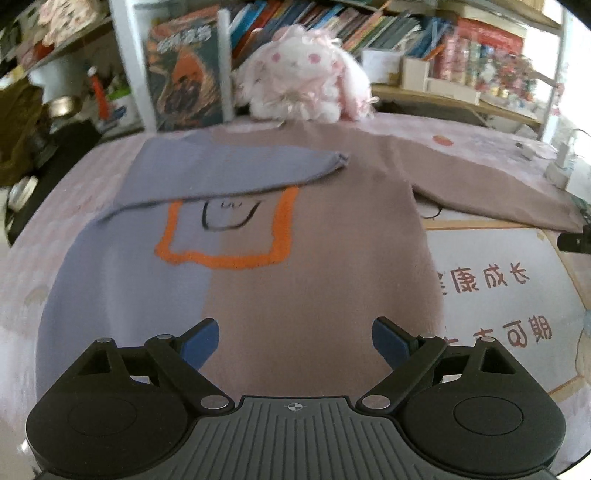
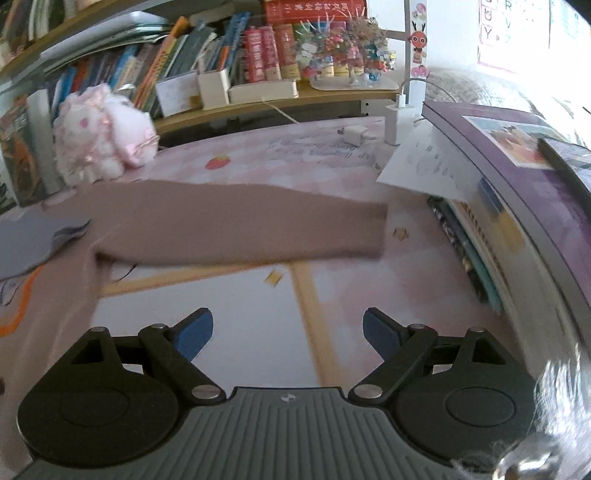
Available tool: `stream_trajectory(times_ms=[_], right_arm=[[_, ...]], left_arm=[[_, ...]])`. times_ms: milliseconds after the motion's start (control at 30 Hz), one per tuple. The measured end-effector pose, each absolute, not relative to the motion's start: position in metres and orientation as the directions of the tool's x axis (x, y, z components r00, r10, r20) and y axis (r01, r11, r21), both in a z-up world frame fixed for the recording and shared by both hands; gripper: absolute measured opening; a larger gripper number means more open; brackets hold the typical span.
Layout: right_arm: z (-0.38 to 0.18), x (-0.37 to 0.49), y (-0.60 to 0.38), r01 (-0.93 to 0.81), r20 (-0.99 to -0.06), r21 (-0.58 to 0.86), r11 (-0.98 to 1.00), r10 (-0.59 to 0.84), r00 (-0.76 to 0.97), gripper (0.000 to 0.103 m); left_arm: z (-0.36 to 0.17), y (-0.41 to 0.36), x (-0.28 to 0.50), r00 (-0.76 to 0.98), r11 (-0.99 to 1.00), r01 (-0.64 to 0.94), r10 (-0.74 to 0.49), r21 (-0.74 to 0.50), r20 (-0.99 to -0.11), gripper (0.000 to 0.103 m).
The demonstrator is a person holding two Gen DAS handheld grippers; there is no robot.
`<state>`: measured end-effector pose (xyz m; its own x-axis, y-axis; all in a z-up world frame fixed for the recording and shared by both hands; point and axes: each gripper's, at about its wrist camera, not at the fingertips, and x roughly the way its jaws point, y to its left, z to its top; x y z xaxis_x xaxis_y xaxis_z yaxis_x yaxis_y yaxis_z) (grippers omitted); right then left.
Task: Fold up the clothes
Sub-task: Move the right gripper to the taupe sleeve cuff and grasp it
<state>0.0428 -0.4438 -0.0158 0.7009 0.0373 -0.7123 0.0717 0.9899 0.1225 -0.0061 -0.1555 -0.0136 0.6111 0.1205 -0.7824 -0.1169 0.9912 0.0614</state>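
Two grippers, both empty. Left wrist view first: my left gripper (image 1: 295, 341) hangs over the lower part of the sweater (image 1: 295, 288), its blue fingers (image 1: 201, 341) spread wide apart with nothing between them. Sweater lies flat on the pink desk mat (image 1: 498, 266), body half grey-blue, half brown, with an orange outline (image 1: 225, 258) knitted across the chest. Grey sleeve (image 1: 236, 173) is folded in across the chest, cuff pointing toward the brown side and covering the top of the orange outline. Brown sleeve (image 1: 491, 188) lies stretched out to the side, flat on the mat. Pink-and-white plush rabbit (image 1: 303, 88) sits just past the collar, against the bookshelf (image 1: 332, 29).

Right wrist view: my right gripper (image 2: 288, 334) is over bare mat (image 2: 258, 314), fingers (image 2: 195, 332) wide apart, holding nothing. Brown sleeve (image 2: 240, 229) runs straight across ahead of it, cuff end toward the stack of books (image 2: 517, 206) at the desk edge. Grey cuff (image 2: 62, 232) shows at the far left of the frame, lying on the brown body. Sheet of paper (image 2: 417, 166) rests beside the books; white charger (image 2: 397, 118) stands behind it. Plush rabbit (image 2: 99, 136) near the shoulder, touching or apart I cannot tell. Picture is blurred here.
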Motion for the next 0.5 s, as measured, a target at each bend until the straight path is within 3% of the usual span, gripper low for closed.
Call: stream_trajectory(times_ms=[500], right_arm=[[-0.034,0.100,-0.479,0.109,-0.729,0.155,0.982,0.039,0.683,0.088]], left_arm=[[-0.002,-0.170,-0.010,0.650,0.964,-0.258,0.224,0.066,-0.726,0.092]])
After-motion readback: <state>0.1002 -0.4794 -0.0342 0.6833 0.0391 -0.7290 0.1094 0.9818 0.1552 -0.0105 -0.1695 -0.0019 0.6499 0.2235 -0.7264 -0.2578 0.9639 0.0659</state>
